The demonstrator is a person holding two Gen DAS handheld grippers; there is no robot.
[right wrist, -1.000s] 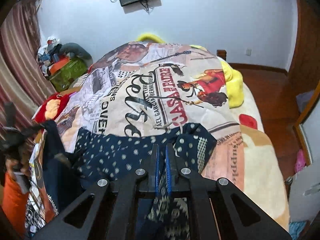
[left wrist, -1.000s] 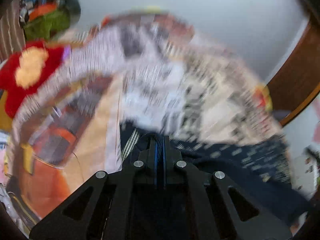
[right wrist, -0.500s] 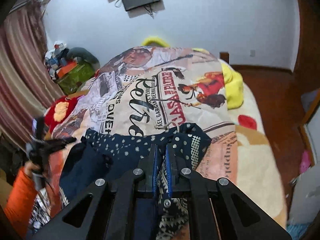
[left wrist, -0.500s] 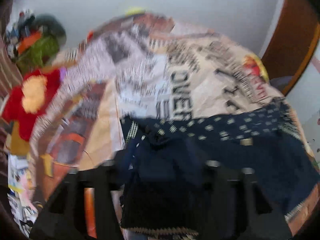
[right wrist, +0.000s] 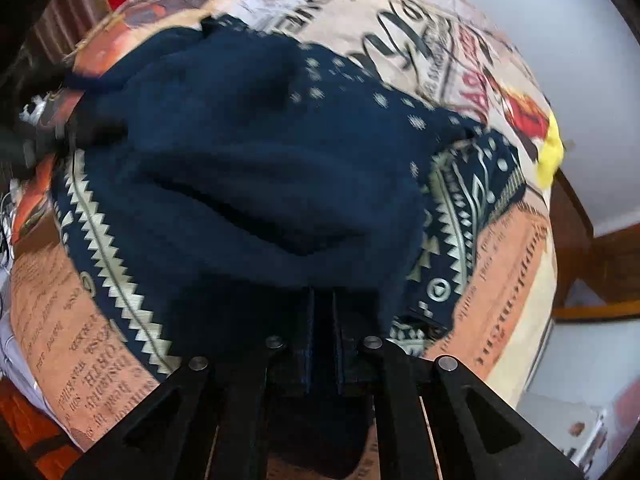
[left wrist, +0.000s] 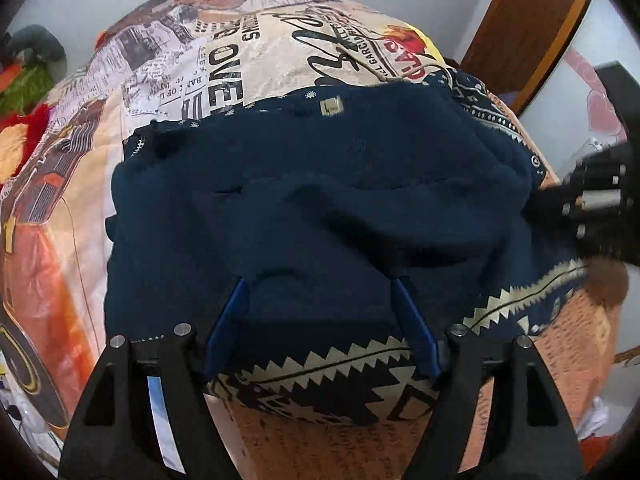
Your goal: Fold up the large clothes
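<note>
A navy knitted sweater (left wrist: 304, 184) with a cream zigzag border lies folded over itself on the printed bed cover (left wrist: 224, 76). My left gripper (left wrist: 322, 300) hovers over its near part. Its jaws are opening, and the blue pads (left wrist: 234, 312) stand wide apart without pressing the cloth beneath them. My right gripper (right wrist: 323, 300) is shut on a thick fold of the sweater (right wrist: 256, 168) at its near edge. In the left wrist view the right gripper (left wrist: 548, 200) shows, blurred, at the sweater's right side.
The bed cover (right wrist: 508, 248) with newspaper print spreads around the sweater. A red plush toy (left wrist: 18, 136) lies at the bed's left edge, with a yellow cushion (right wrist: 550, 152) at the far side. A wooden door frame (left wrist: 532, 20) stands right of the bed.
The left gripper has let go of the sweater and opened. The sweater's far half now lies folded over toward me. The right gripper has come down and rolled, still shut on the cloth.
</note>
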